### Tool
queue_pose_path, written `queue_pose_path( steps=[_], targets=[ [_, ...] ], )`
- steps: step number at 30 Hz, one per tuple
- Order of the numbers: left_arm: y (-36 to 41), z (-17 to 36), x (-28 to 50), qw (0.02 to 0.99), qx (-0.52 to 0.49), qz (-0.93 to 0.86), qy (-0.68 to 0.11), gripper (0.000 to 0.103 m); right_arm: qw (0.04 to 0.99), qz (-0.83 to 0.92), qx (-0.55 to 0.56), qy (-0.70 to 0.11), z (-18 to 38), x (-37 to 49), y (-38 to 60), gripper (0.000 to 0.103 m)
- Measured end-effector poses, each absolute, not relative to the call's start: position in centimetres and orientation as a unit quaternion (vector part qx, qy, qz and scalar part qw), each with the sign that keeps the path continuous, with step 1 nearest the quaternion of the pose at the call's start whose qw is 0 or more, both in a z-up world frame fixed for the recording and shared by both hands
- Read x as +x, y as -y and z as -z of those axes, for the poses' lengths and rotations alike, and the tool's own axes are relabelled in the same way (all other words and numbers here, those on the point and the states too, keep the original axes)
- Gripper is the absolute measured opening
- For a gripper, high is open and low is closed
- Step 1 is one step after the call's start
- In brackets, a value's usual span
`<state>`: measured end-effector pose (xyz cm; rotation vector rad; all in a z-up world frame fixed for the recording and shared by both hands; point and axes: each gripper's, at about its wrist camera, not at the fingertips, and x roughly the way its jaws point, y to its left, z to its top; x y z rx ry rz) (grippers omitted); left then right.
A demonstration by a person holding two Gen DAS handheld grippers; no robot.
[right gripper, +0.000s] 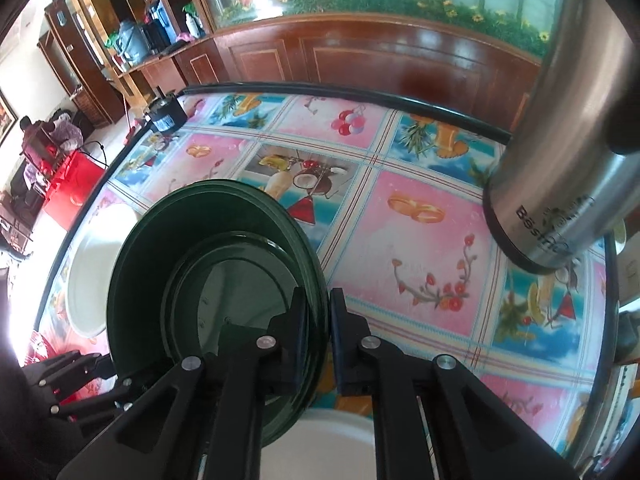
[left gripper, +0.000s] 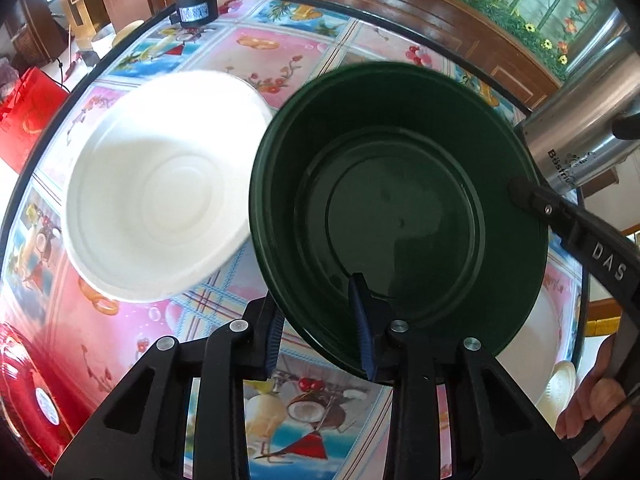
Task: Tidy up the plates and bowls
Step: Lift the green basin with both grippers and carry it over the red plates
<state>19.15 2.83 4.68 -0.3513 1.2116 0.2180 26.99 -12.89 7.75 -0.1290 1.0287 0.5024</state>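
A dark green bowl (left gripper: 400, 200) is held tilted above the table. My left gripper (left gripper: 320, 320) is shut on its near rim, one finger inside and one outside. My right gripper (right gripper: 318, 332) is shut on the bowl's right rim (right gripper: 224, 264); its finger (left gripper: 532, 196) shows at the bowl's right edge in the left wrist view. A white bowl (left gripper: 160, 184) lies to the left of the green one, its rim partly behind it; it also shows in the right wrist view (right gripper: 94, 264). Another white dish (right gripper: 320, 444) sits under the right gripper.
The round table (right gripper: 420, 240) has a colourful picture cloth and a black rim. A steel thermos (right gripper: 560, 160) stands at the right. A small black device (left gripper: 196, 8) sits at the far edge. A red round item (left gripper: 24, 380) is at the left, and wooden cabinets stand beyond.
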Motion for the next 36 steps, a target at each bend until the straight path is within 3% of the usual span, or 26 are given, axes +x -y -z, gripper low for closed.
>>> queue_pose_path(
  steps=[17,36],
  targets=[
    [-4.9,-8.1,13.8,0.82,-0.137,-0.072,-0.55,0.03,0.847,-0.228,0.001,-0.48,-9.1,20.2,13.5,0.011],
    [-6.1,-9.1,3.0,0.838,-0.058,-0.028,-0.543,0.031,0.859,-0.173,0.069,-0.476,-9.2,6.1,13.3,0.013]
  ],
)
